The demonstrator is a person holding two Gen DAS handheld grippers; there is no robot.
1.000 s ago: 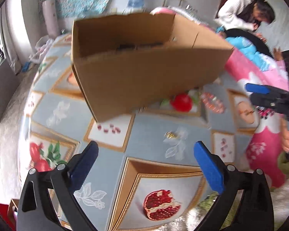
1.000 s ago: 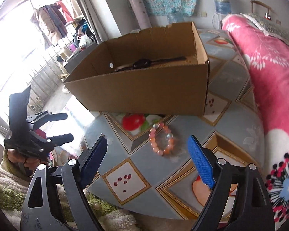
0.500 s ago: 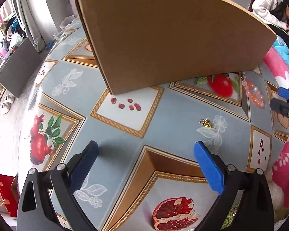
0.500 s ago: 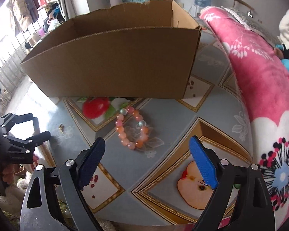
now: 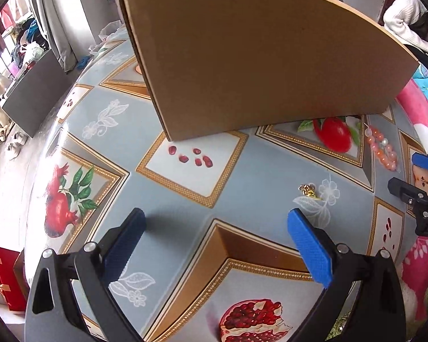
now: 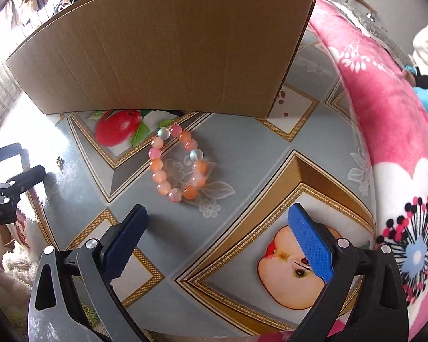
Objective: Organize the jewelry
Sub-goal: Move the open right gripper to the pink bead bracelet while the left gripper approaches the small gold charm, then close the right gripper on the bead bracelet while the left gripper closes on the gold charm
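- Since a second ago we have brought both grippers lower and closer to the table (image 5: 242,188): the box (image 5: 265,57) now fills the top of both views and its inside, open to us earlier, is hidden behind its near wall.
- In the left wrist view the box top is cut off by the frame, so we cannot tell what it holds.
- The left gripper (image 5: 216,245) sits low over the patterned tablecloth, fingers spread wide with nothing between them; its left pad (image 5: 122,245) falls in shadow, the right pad (image 5: 311,248) is bright blue.
- A small gold piece (image 5: 306,190) lies on the cloth ahead and just right of that gripper, apart from the box; it is too small for us to say what it is.
- The bracelet (image 5: 382,149) shows at the right edge of this view, near the box corner, partly behind the right gripper (image 5: 419,182), which juts in from the side.
- In the right wrist view the left gripper (image 6: 11,182) is cut off at the left border, and the gold piece (image 6: 60,162) is a dark speck beside it.
- The bracelet (image 6: 177,168) of pink, orange and pale beads lies flat in a loop just before the box (image 6: 162,45), not touching it.
- The right gripper (image 6: 218,239) points at the bracelet from just short of it, fingers wide and holding nothing.
- A pink blanket (image 6: 385,119) covers the right side.
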